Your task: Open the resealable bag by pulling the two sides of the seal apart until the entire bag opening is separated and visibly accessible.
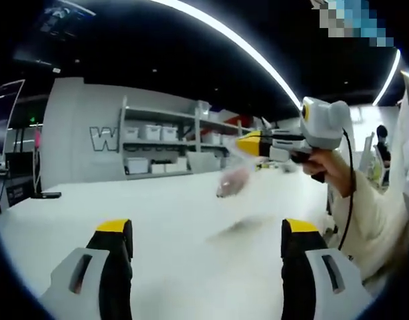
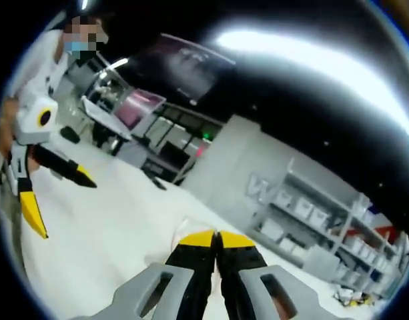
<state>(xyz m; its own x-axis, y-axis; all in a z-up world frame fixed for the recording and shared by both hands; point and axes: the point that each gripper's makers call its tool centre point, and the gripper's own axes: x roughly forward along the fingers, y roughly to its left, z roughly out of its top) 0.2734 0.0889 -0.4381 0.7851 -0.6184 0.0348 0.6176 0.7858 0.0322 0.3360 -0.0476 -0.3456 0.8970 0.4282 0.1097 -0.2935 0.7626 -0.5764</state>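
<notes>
— What does your left gripper view give you?

— My left gripper (image 1: pixel 205 243) has its jaws spread wide over the white table (image 1: pixel 157 220), nothing between them. Across from it my right gripper (image 1: pixel 252 143) comes in from the right, held in my hand (image 1: pixel 327 163), with its yellow-tipped jaws pinched on the top edge of the resealable bag (image 1: pixel 234 180). The bag hangs clear of the table, blurred, with something pinkish inside.

— Anything standing around it?

— Behind the table there are shelves (image 1: pixel 167 143) with white bins against a grey wall; nothing sits between my left jaws and the bag.

— And the right gripper view?

— My right gripper (image 2: pixel 216 240) shows its jaws pressed together, and a thin clear edge of the bag (image 2: pixel 184 230) peeks out by the tips. My left gripper (image 2: pixel 61 200) comes in from the left, jaws parted, well apart from the bag. Desks with a screen (image 2: pixel 134 107) stand beyond the table (image 2: pixel 111 227), and shelves (image 2: pixel 324 220) to the right.
</notes>
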